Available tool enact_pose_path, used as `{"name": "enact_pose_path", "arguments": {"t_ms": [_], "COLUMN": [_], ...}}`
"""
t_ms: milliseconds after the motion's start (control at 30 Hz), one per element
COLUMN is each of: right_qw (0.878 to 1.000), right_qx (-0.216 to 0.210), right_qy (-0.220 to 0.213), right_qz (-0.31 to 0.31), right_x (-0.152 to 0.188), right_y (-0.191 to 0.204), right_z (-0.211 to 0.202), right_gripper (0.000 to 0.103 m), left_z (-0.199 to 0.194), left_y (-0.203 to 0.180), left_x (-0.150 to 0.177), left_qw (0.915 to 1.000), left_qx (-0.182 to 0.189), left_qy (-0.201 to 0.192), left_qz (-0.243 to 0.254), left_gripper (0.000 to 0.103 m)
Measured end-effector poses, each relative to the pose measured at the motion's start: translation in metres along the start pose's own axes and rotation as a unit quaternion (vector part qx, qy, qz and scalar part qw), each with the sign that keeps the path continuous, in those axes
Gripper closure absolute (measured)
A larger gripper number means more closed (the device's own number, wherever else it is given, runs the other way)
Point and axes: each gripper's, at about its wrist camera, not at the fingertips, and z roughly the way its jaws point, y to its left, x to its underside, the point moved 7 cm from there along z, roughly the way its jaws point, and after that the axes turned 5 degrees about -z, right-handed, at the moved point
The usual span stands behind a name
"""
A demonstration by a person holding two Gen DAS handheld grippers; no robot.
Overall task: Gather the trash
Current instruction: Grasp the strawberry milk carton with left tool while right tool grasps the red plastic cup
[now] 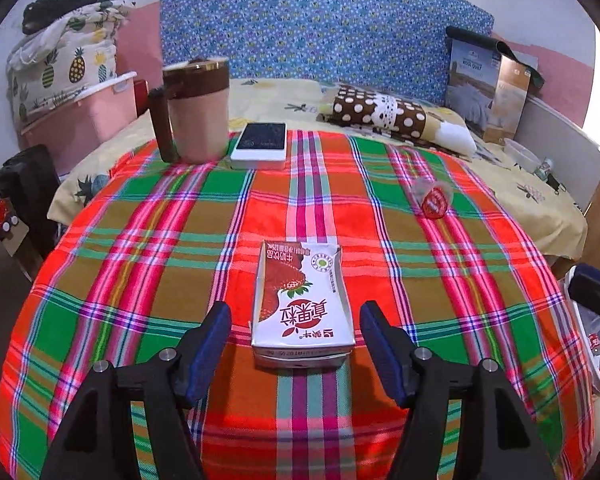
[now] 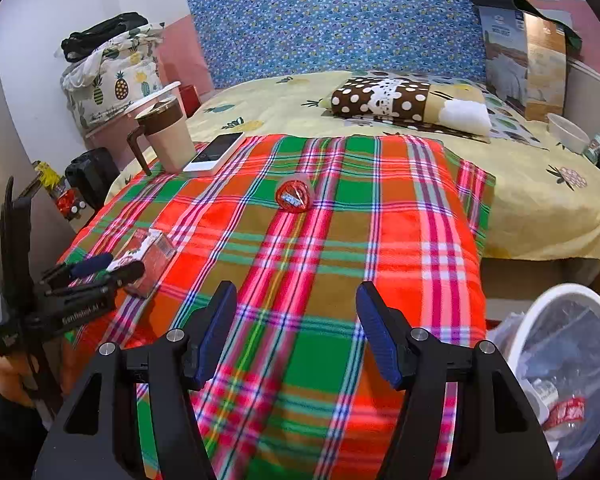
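Straddling milk carton (image 1: 302, 307) – left gripper (image 1: 295, 322) jaws apart, no contact; right gripper (image 2: 296, 305) apart, empty.

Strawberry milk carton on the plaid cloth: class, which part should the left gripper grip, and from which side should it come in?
Grip the milk carton across its two long narrow sides, near the end closest to the left gripper. Come down from above and behind that end. It lies flat on the plaid cloth, its length running away between the open fingers, so the broad printed face offers no hold.
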Motion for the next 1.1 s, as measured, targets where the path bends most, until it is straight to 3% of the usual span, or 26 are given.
{"name": "enact_pose_path", "arguments": {"t_ms": [133,200,600,1100], "right_qw": [1.0,1.0,0.999,0.999], "right_qx": [0.002,0.002,0.009,0.025], "right_qy": [0.01,0.014,0.018,0.04], "right_qz": [-0.006,-0.009,-0.031,-0.014], "right_x": [-0.007,-0.011,-0.041,-0.056], "right_y": [0.002,0.002,0.006,0.0], "right_z": [0.014,0.021,0.062,0.11], "right_gripper": [0.039,0.039,0.039,0.039], "left_z": [0.013,0.018,0.015,0.018], "left_y": [0.003,0.003,0.001,0.004], "left_x": [0.003,0.005,-0.005,-0.012], "left_qw": [0.9997,0.9992,0.9989,0.9984], "left_qx": [0.009,0.019,0.029,0.034], "left_qy": [0.018,0.028,0.016,0.015], "left_qz": [-0.013,-0.023,-0.032,-0.043], "left_gripper": [0.038,0.047,0.048,0.048]}}
